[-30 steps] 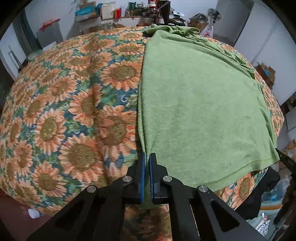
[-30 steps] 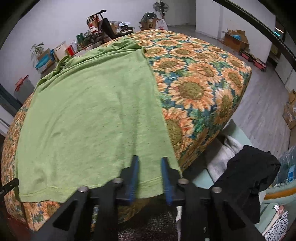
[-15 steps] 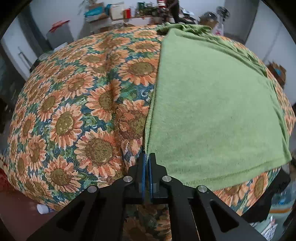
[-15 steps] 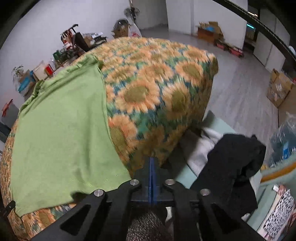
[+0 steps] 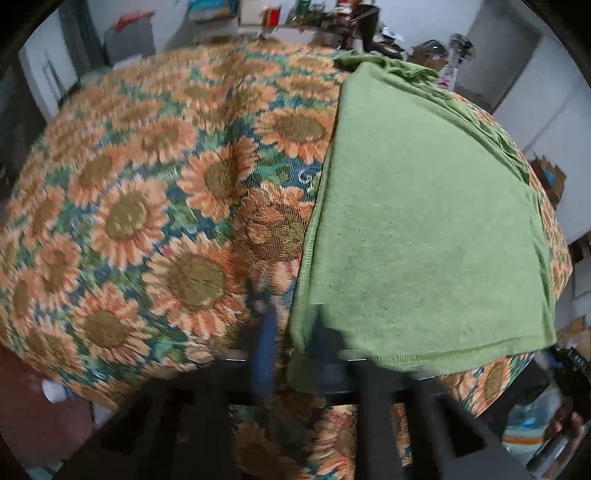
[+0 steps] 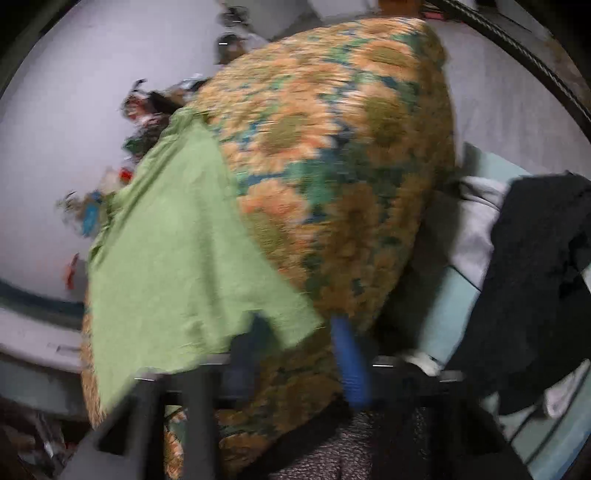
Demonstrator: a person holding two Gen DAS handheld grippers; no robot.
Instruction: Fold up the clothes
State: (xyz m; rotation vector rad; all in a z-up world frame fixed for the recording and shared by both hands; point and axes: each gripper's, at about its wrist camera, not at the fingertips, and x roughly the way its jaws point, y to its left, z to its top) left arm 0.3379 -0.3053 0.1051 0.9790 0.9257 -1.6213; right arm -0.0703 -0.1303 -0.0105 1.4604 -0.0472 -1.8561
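Observation:
A green shirt (image 5: 424,229) lies flat on the right part of a table covered with a sunflower-print cloth (image 5: 129,221). My left gripper (image 5: 295,343) is at the shirt's near left corner. Its jaws stand apart, with the corner's hem between them, and the picture is blurred. In the right wrist view the green shirt (image 6: 177,258) hangs over the table's front edge. My right gripper (image 6: 299,354) straddles the near right corner there. Its jaws are opening, and the cloth lies between them without being pressed.
The sunflower cloth (image 6: 332,166) drops off steeply on the right. Beyond it a black garment (image 6: 535,277) and a pale garment (image 6: 476,218) lie on a light teal surface (image 6: 443,306). Cluttered shelves (image 5: 295,18) stand along the far wall.
My left jaws were shut at the shirt's corner and now stand apart. My right gripper rolled and moved to the right corner. Its jaws were shut half a second ago and are now wide.

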